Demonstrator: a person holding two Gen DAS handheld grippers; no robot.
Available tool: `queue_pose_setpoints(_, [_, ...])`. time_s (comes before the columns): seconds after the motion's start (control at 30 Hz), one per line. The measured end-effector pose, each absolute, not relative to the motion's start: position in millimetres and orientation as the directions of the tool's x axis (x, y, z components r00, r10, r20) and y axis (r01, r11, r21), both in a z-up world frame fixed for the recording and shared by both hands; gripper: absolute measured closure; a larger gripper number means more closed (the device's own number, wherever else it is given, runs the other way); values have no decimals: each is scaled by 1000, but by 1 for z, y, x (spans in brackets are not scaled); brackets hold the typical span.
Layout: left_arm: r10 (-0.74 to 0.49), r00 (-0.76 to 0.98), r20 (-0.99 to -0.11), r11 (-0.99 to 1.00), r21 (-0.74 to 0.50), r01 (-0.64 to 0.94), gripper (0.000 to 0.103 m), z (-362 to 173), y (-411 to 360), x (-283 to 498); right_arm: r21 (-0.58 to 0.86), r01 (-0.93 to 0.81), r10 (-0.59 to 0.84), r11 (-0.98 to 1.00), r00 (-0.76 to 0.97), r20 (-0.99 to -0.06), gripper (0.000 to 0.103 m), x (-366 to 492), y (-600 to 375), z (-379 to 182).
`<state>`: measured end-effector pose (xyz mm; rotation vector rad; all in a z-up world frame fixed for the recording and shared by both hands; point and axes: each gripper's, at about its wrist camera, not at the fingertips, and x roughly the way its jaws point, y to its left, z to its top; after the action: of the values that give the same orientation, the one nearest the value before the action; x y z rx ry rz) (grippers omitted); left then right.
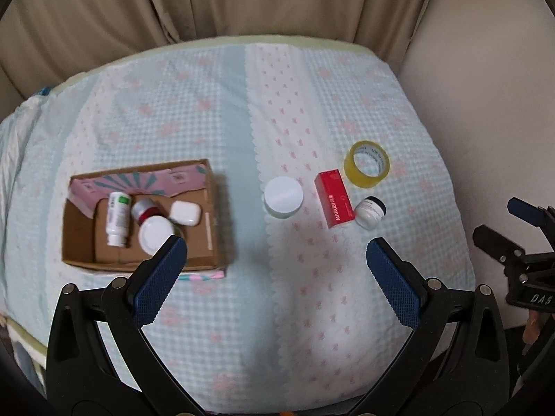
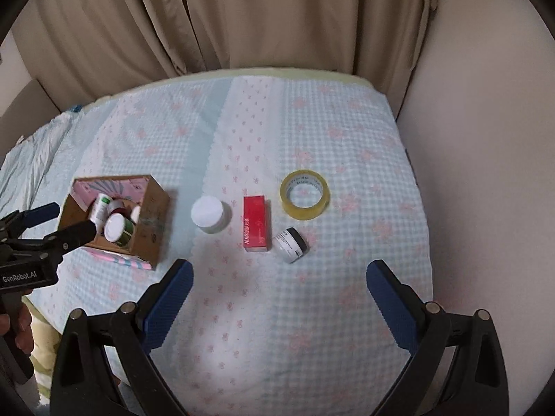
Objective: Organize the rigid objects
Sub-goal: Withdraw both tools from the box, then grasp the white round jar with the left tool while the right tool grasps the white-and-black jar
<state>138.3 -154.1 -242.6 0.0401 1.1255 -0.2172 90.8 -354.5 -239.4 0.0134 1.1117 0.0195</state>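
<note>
Your left gripper [image 1: 275, 249] hangs above the near part of the bed with jaws wide apart and nothing between them; its left fingertip overlaps the near edge of the cardboard box [image 1: 215, 222] in the left wrist view. Your right gripper [image 2: 279, 274] is the same: jaws spread, empty, over the checked bedspread [image 2: 263, 329]. Just past the right gripper, the small black-lidded jar [image 2: 290, 241] lies tipped on its side, right beside the red carton [image 2: 256, 223], which lies flat. Left of the carton, apart from it, the white-lidded jar [image 2: 210, 214] stands upright. Beyond the carton to the right, the yellow tape roll [image 2: 305, 190] lies flat, near but not touching. The box sits well to the left, open-topped, already holding a white bottle with green label [image 1: 117, 218] lying down, a red-banded bottle [image 1: 145, 209], a white rounded case [image 1: 186, 212] and a white-lidded green jar [image 1: 156, 234]. Farthest back, beige curtains [image 2: 242, 17] hang behind the bed, with plain wall [image 2: 485, 138] to the right.
</note>
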Motion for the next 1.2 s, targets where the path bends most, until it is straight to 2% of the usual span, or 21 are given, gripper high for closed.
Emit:
queue_pose_setpoints(0.33, [-111,316,-942,978,-47,202,0,-338,-198,195,-4,-59,17,998,349,-937,3,137,-370,-318])
queue_pose_setpoints(0.73, [-29,258,-966,990,8,141,0,-462,-202,245,-43,-239,31,970,297,-954,4,177,-361,-420])
queue_pose_setpoints(0.9, [-25,260,-965,991,11,135,0,-495,-207,258,-61,-318,24,946,257,-966,16,191,-354,-459])
queue_pose_setpoints(1.07, [-23,281,-959,990,17,141,0,-512,-212,267,-70,-330,18,942,257,-966,16,196,-351,-474])
queue_pose_setpoints(1.13, [-19,285,-958,988,26,151,5,-516,-213,270,-70,-341,20,938,253,-967,19,198,-350,-477])
queue_pose_setpoints(1.17, [-30,282,-959,987,16,158,12,-518,-214,272,-64,-356,24,932,238,-971,26,199,-348,-480])
queue_pose_setpoints(1.2, [-44,280,-959,987,2,161,13,-520,-214,275,-60,-363,25,930,226,-974,38,200,-347,-482])
